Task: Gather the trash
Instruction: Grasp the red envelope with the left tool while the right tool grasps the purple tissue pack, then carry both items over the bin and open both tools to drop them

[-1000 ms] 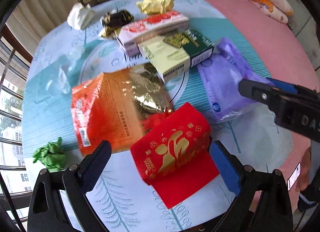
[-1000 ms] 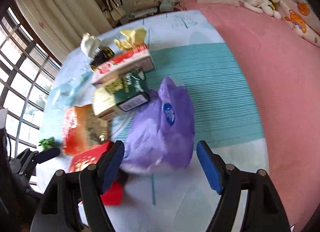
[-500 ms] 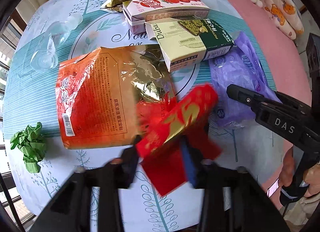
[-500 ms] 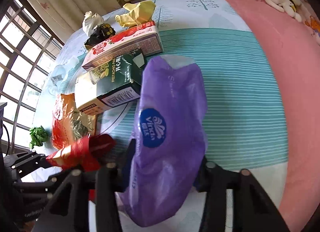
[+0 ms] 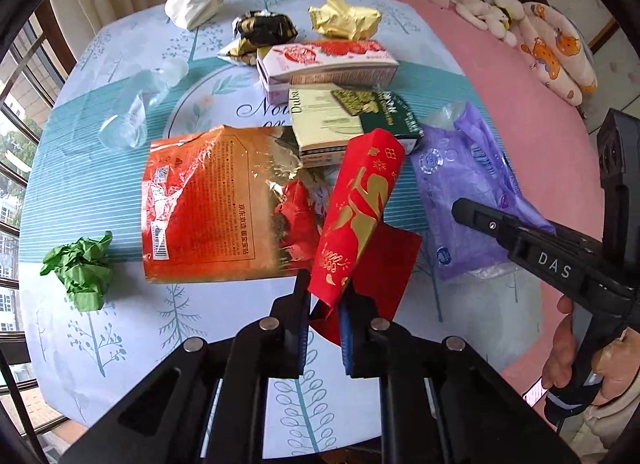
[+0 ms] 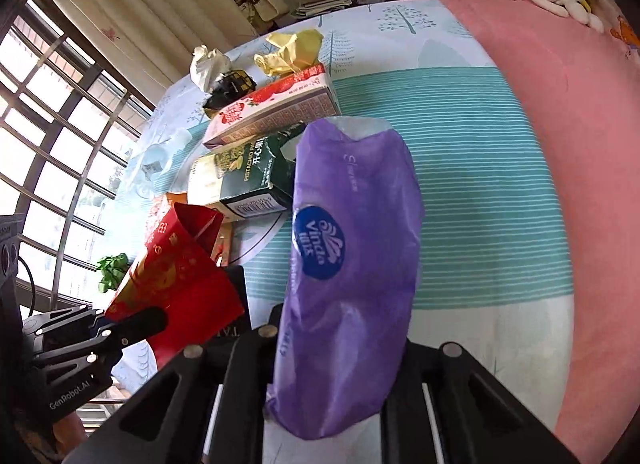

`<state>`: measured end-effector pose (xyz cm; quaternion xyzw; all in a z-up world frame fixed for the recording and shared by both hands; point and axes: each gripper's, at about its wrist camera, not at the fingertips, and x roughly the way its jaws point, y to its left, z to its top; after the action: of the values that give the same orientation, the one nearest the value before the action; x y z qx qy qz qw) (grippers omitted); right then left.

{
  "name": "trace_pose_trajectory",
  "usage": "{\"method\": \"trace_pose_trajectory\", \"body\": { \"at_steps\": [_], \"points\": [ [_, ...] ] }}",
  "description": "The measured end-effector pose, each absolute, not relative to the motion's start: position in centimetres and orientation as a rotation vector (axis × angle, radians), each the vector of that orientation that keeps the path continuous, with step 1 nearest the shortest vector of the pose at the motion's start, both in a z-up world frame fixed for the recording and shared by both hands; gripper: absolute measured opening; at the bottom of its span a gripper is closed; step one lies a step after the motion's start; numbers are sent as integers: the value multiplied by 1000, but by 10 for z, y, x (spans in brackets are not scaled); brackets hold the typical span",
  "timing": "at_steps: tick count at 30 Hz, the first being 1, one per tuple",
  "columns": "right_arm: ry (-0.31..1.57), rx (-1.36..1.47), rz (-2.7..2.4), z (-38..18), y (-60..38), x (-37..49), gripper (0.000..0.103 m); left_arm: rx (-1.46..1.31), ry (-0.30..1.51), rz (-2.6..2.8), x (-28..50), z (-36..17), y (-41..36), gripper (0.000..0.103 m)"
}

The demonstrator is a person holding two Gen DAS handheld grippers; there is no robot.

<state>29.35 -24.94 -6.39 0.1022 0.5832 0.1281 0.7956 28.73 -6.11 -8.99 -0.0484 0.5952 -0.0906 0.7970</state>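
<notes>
My left gripper (image 5: pixel 324 304) is shut on a red envelope with gold print (image 5: pixel 360 208) and holds it lifted off the table; the envelope also shows in the right wrist view (image 6: pixel 176 272). My right gripper (image 6: pixel 332 368) is shut on a purple Vinda tissue wrapper (image 6: pixel 348 264) and holds it raised; the wrapper also shows in the left wrist view (image 5: pixel 468 192), with the right gripper (image 5: pixel 520 236) at its right. An orange foil bag (image 5: pixel 204 204), a green and cream carton (image 5: pixel 348 120), a strawberry carton (image 5: pixel 328 60) and wrappers lie on the table.
A crumpled green paper (image 5: pixel 80 268) lies near the table's left edge. A clear plastic bottle (image 5: pixel 136 108), white tissue (image 5: pixel 192 2), a dark wrapper (image 5: pixel 264 28) and a yellow wrapper (image 5: pixel 344 18) lie farther back. A pink bed (image 6: pixel 580 104) is at the right, windows (image 6: pixel 60 144) left.
Both grippers closed: the left on the red envelope, the right on the purple wrapper. Both items have been lifted off the table.
</notes>
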Motion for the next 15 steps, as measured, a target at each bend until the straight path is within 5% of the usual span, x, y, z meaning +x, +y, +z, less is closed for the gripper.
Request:
{"method": "trace_pose_trajectory", "body": {
  "at_steps": [15],
  "points": [
    [1282,187,321,-58,-230,263,12,-90,1335,-233,270,-98,-61,17]
  ]
}}
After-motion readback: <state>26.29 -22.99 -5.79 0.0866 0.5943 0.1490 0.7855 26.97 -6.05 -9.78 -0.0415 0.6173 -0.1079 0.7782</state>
